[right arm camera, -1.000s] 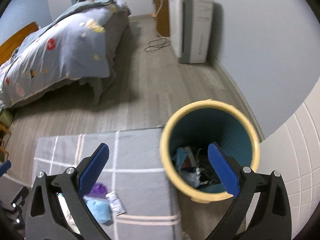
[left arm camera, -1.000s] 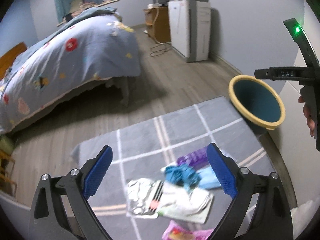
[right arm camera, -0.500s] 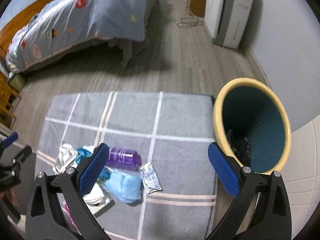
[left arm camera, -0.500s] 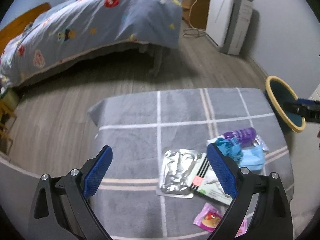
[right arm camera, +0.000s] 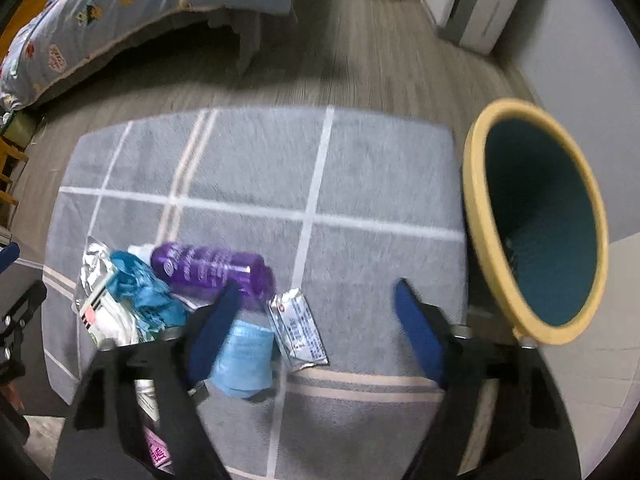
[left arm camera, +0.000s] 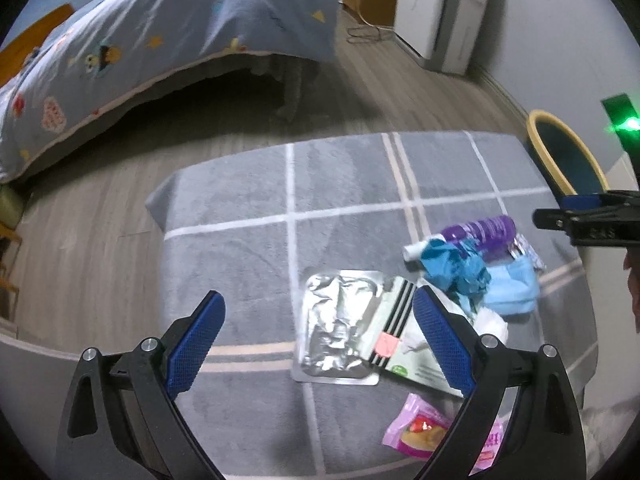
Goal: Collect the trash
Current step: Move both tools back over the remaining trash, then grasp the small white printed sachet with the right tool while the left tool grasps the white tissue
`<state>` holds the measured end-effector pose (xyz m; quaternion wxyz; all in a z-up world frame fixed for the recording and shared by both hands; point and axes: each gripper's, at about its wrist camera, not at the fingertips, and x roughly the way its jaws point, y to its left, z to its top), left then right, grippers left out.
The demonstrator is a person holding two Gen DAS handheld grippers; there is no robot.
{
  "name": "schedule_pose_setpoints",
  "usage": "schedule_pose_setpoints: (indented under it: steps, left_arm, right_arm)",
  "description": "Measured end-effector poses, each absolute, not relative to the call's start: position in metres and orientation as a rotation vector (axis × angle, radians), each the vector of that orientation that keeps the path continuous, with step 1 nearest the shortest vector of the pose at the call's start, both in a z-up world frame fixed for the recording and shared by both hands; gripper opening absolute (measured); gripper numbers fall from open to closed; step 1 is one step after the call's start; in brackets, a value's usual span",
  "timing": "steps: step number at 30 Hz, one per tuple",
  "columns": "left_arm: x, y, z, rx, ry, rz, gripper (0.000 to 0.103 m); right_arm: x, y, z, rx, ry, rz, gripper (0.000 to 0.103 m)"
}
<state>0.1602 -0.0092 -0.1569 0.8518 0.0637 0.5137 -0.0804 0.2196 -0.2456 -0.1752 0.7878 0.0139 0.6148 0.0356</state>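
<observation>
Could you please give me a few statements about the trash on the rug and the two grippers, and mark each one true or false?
1. The purple bottle lies on its side on the grey rug. True.
2. The right gripper has clamped the purple bottle. False: its jaws are closing, but nothing is pressed between them; the small silver wrapper lies on the rug beneath them.
3. The bin stands in the middle of the rug. False: it stands beside the rug's edge.
4. The left gripper is open above the silver foil pouch. True.
5. The pink wrapper lies on top of the purple bottle. False: it lies apart from it, on the rug.
</observation>
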Motion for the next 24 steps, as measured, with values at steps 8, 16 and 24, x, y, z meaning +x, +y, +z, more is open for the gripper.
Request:
schedule_pose_setpoints:
  steps: [8,16,24]
  left_arm:
    - [0.159,-0.022,-0.159,0.152,1.091,-0.198,0.094]
    - [0.15,-0.049,-0.175,0.149,1.141,-0.286,0.094]
    - [0.144,-0.08,-0.194,0.21,1.182,-0.372,0.079]
  right_arm:
    - [0.218,-0.243,-0.204,0.038,1.412,0.082,0.055]
    - [0.218,-0.242,-0.216,0.053,1.432,0.077,0.036]
    - [0.219,-0.249,-0.215,0.049,1.433,0.095,0.023]
